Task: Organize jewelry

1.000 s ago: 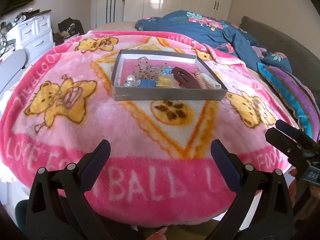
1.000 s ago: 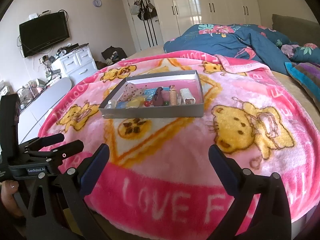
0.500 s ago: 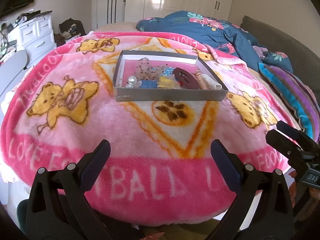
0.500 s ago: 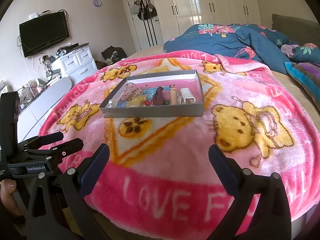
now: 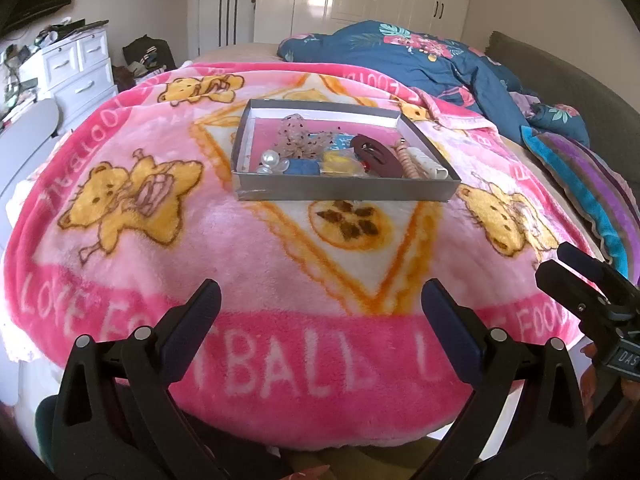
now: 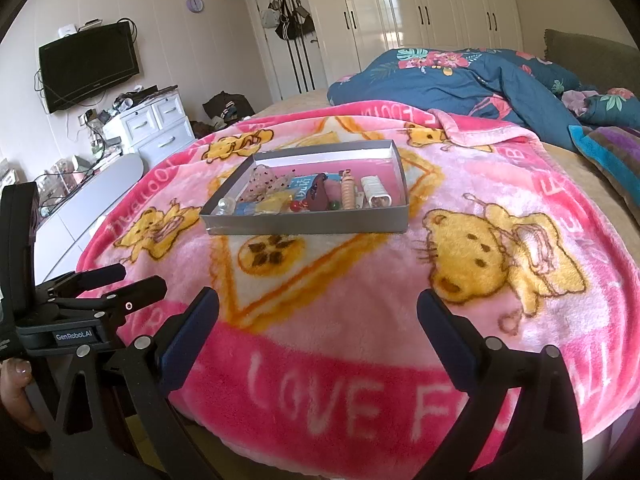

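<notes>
Both tongs crept closer; tray (image 5: pixel 344 191) lies crosswise.

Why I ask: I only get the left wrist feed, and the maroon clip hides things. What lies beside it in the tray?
Observer: In the right wrist view, a green bead lies just right of the maroon clip, near the tray's front wall.
Operator: And the white piece at the right end?
Observer: The white piece looks hollow, with its open end toward the front wall.
Operator: Is the right gripper ready?
Observer: The right gripper is wide open and empty, short of the tray.
</notes>
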A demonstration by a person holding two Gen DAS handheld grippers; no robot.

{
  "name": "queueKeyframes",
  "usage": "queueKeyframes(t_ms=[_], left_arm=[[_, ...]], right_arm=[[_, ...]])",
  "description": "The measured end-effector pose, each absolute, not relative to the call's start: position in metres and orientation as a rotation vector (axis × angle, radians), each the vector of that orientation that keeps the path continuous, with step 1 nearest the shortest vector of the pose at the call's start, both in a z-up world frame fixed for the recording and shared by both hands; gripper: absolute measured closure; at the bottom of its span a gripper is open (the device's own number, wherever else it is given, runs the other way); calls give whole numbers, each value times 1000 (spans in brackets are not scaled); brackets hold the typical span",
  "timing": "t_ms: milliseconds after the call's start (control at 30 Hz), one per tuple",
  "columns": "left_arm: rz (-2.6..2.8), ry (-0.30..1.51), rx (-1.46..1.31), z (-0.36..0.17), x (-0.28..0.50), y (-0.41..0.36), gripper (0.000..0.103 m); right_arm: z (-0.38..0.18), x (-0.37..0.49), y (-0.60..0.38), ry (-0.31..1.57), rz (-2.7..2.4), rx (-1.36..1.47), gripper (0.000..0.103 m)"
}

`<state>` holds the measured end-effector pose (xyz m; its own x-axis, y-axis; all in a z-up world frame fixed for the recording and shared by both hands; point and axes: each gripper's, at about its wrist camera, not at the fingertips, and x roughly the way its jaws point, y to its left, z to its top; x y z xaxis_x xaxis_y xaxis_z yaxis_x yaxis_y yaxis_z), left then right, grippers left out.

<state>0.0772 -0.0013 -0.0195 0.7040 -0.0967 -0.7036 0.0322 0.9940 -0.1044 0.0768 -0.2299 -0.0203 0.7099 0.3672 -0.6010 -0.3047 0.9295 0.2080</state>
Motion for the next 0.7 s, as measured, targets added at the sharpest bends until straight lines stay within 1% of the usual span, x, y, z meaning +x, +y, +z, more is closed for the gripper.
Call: queueKeyframes(t_ms=[700], left_arm=[[-73, 785, -87, -20, 77, -1, 9]], right_arm=[[-19, 76, -229, 688, 373, 92, 4]])
